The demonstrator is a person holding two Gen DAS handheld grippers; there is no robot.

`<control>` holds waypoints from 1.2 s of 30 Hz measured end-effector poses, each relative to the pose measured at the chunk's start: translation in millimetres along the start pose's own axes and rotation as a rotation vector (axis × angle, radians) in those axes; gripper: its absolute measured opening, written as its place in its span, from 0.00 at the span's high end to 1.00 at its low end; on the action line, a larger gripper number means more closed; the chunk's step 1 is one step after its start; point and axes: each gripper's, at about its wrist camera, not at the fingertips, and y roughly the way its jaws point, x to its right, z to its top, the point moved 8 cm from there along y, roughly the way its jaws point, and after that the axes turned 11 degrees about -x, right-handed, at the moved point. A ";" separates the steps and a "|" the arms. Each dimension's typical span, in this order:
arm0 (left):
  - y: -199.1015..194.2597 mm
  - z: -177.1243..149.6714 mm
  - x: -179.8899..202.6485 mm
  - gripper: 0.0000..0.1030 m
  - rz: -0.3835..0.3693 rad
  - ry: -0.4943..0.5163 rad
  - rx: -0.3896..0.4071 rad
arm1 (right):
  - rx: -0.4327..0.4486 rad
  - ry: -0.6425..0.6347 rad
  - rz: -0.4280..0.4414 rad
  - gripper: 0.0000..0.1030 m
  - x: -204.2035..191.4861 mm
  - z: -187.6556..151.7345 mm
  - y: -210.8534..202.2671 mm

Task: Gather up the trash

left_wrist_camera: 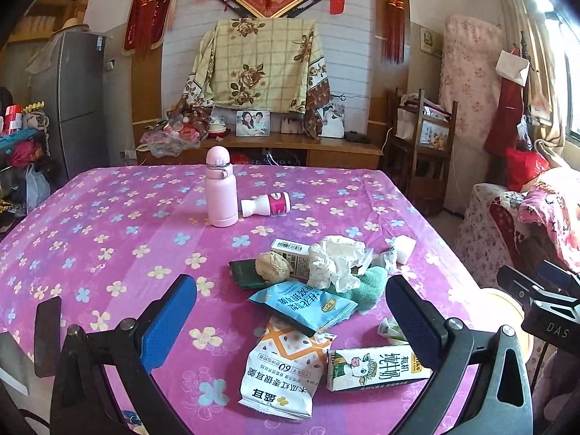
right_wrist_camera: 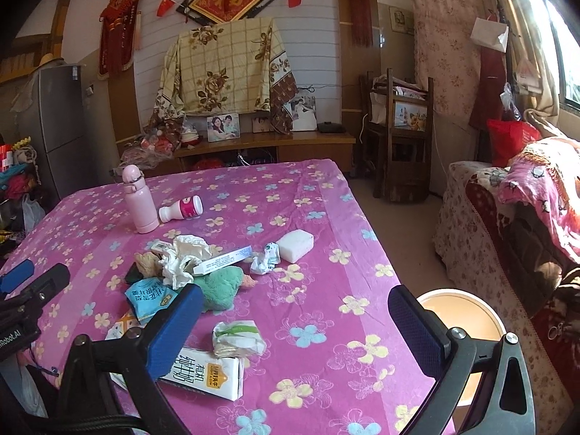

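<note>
Trash lies in a heap on the pink flowered tablecloth (left_wrist_camera: 90, 224). A milk carton (left_wrist_camera: 377, 368) and an orange-white snack bag (left_wrist_camera: 282, 373) lie nearest, with a blue snack packet (left_wrist_camera: 304, 304) and crumpled white tissue (left_wrist_camera: 337, 261) behind. My left gripper (left_wrist_camera: 290, 326) is open and empty above the bags. My right gripper (right_wrist_camera: 293, 330) is open and empty over a crumpled green-white wrapper (right_wrist_camera: 237, 339) and the milk carton (right_wrist_camera: 206, 375). A round bin (right_wrist_camera: 460, 326) stands beside the table's right edge.
A pink thermos (left_wrist_camera: 220, 188) stands upright mid-table with a small white-pink bottle (left_wrist_camera: 266, 204) lying beside it. A green cloth (right_wrist_camera: 221, 288), a white sponge block (right_wrist_camera: 295, 244) and a long box (right_wrist_camera: 223, 259) lie by the heap. A covered sofa (right_wrist_camera: 507, 224) is at right.
</note>
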 end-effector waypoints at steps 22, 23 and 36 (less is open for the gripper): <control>-4.6 0.8 -3.9 0.00 0.006 -0.028 0.021 | 0.034 -0.018 -0.009 0.00 -4.7 3.3 -12.2; -4.3 0.8 -4.6 0.00 0.008 -0.029 0.020 | 0.035 -0.020 -0.011 0.00 -5.0 3.3 -12.1; -3.6 0.3 -4.5 0.00 0.040 -0.017 0.024 | 0.036 -0.021 -0.016 0.00 -3.8 3.2 -12.2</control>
